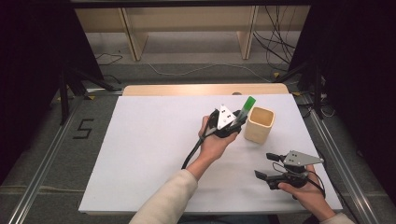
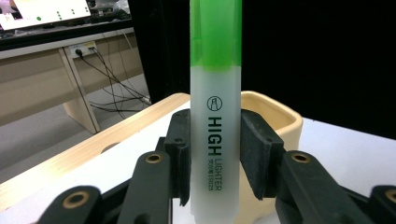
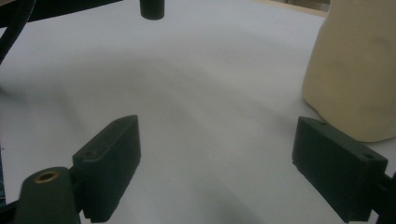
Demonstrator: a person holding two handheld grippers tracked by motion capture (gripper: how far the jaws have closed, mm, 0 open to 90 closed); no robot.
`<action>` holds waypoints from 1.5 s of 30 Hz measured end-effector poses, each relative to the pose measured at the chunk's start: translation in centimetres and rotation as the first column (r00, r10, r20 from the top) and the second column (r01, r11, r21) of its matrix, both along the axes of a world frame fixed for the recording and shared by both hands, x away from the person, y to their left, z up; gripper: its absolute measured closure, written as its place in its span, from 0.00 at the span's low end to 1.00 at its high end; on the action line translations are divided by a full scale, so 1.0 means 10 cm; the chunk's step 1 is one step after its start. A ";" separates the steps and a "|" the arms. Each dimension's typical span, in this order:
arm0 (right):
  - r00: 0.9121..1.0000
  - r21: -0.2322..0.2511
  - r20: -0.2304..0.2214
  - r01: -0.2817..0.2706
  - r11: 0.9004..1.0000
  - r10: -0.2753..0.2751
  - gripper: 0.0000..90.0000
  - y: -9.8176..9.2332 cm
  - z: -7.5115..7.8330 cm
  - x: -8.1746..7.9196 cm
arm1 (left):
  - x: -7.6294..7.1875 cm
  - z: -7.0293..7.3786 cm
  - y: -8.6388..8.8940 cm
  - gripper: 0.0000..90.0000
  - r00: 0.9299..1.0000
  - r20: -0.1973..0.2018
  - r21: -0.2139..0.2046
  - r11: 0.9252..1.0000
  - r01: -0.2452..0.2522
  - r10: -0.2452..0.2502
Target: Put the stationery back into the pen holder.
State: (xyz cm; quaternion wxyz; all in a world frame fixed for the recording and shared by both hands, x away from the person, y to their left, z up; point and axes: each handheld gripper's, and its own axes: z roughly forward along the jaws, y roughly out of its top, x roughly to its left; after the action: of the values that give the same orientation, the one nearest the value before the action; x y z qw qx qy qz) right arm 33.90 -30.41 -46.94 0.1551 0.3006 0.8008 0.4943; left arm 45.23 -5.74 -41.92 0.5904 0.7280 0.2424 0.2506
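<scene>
Left hand-held gripper [image 2: 215, 154] pinches green highlighter [image 2: 215, 116] upright, just beside cream cup [image 1: 259, 123]. Right hand-held gripper [image 3: 224, 163] spread, nothing between, low over table [image 1: 149, 140].

High view looks down; both gripper views sit low, sharing the cream cup [image 1: 259, 124].

Cream sleeves, black grippers

I'm seeing black fingers [image 3: 109, 161] with brass pins, grey triangular plates and a black cable trailing off the left gripper [image 1: 233, 125].
</scene>
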 end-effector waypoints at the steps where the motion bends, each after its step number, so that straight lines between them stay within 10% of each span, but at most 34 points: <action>1: 1.000 -0.001 0.006 -0.002 1.000 0.002 0.18 0.00 0.00 0.00 | 0.00 0.01 -0.02 0.74 1.000 0.002 -0.002 1.000 0.001 -0.001; 45: 1.000 0.000 -0.001 -0.001 1.000 0.001 0.18 0.00 0.00 0.01 | 0.16 0.17 -0.39 0.74 0.998 0.012 -0.023 0.998 0.064 -0.064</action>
State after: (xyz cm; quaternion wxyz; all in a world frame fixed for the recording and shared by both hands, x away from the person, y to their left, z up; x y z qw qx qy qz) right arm 33.98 -30.43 -46.97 0.1546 0.3005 0.8008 0.4945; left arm 46.82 -9.68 -40.17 0.6079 0.7270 0.2185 0.2330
